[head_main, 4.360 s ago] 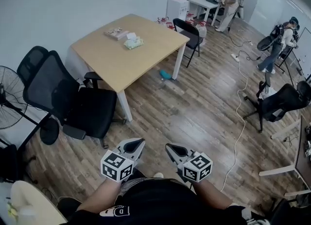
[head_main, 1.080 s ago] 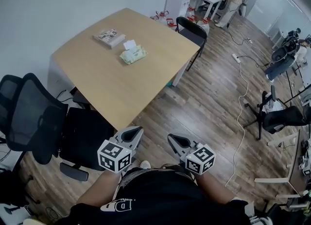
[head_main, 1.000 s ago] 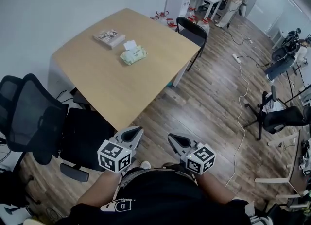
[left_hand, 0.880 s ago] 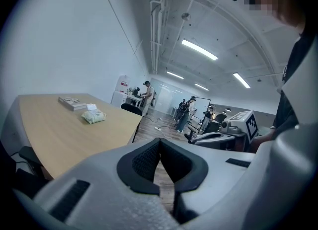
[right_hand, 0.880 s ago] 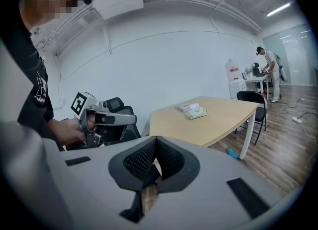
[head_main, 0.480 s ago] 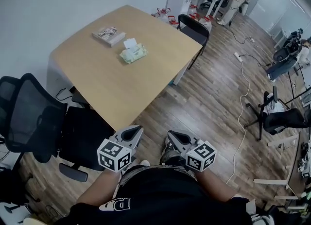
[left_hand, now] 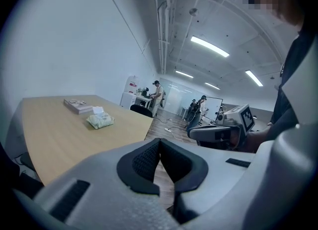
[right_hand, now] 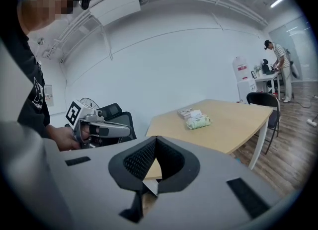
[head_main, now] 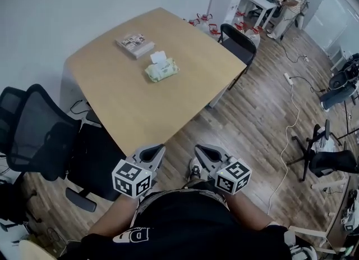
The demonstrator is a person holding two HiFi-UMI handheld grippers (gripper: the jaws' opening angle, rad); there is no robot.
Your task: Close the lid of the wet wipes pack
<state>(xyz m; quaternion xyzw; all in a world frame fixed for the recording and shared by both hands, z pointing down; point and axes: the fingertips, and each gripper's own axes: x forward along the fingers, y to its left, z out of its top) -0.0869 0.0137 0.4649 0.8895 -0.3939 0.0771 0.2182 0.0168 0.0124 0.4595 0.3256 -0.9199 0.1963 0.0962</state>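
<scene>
Lying on the table (head_main: 134, 113), toward its wall side, is the wipes pack (head_main: 163, 71), pale green and soft-looking. Its white lid (head_main: 159, 57) stands flipped up at the pack's end that faces the wall. A book (head_main: 135, 44) lies flat just beyond the pack, closer to the table's wall edge and apart from it.

Both tools are well short of the table's near corner, held low in front of the person's body. The left gripper (head_main: 152, 153) has its jaws pressed together with nothing between them. The right gripper (head_main: 204, 153) is the same, tips meeting and empty.

I judge the step in hand to be the approach, since neither tool can reach the pack from here. I would come in along the table's near edge, past the black chair (head_main: 42, 135) at its left side.

For the close itself, meeting tips should serve well as a blunt pusher. I would fold the lid down from its wall end and press flat on its middle until it seats. The pack looks light and may slide on the table, so the other gripper should steady its near end. Pressing off-centre could squash the pack and leave the lid ajar.
</scene>
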